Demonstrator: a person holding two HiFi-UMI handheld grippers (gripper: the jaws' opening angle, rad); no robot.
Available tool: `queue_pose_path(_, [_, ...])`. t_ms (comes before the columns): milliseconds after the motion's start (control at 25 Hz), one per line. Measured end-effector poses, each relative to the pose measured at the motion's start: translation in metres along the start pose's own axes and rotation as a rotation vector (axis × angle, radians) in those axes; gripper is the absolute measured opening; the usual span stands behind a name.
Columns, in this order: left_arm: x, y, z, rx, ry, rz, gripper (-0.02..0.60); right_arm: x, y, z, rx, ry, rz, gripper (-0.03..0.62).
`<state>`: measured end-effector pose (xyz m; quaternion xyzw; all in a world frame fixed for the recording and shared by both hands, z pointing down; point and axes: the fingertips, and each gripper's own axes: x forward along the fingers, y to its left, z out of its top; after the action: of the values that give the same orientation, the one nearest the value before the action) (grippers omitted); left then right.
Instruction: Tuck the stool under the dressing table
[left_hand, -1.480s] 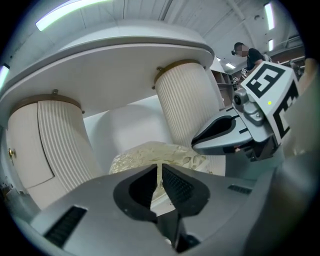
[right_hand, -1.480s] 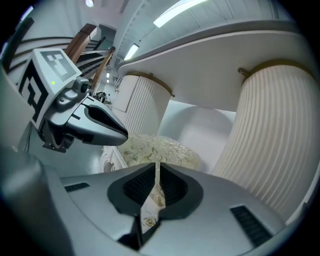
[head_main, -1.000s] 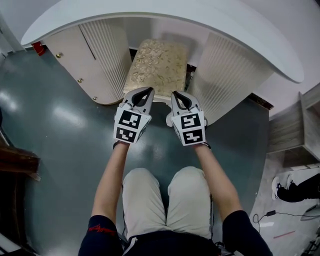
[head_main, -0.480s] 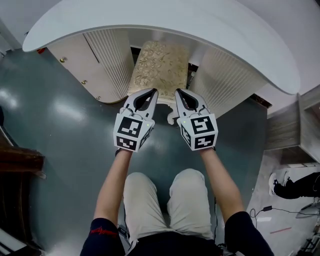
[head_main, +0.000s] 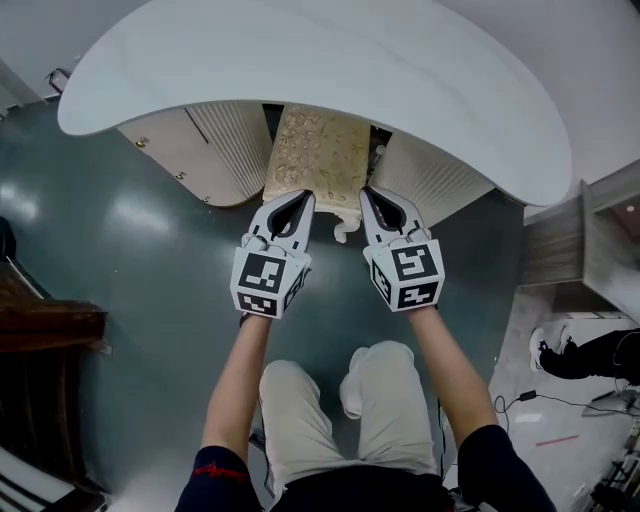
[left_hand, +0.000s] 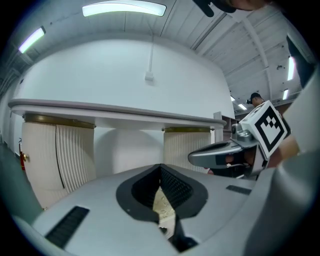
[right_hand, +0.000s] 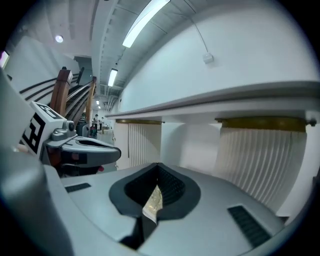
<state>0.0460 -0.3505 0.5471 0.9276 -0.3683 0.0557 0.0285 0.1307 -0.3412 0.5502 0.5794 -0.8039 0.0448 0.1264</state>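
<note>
Cream-gold brocade stool (head_main: 315, 150) beneath glossy white curved desk (head_main: 330, 70); left tool (head_main: 299, 198), right tool (head_main: 371, 196) clenched empty. Gripper views alone show ceiling lights (left_hand: 124, 9).

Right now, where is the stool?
Head view, upper centre: the stool sits partly under the dressing table, between two ribbed cabinets, its front edge just beyond the left gripper and right gripper.

Grey left gripper (head_main: 303, 197) and right gripper (head_main: 368, 194), black-and-white marker cubes (head_main: 268, 280), dark short sleeves (head_main: 213, 482), beige trousers (head_main: 300, 410).
</note>
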Motion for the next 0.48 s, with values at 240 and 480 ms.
queue_pose_path(240, [-0.031,-0.003,0.067,-0.045,-0.01,0.024,0.015,-0.036,0.009,0.063,0.024,-0.009,0.018,0.017])
queue_pose_path(480, [-0.066,-0.019,0.138,-0.048,-0.005,0.032,0.015,-0.079,0.012,0.128,0.051,-0.008,0.025,0.017])
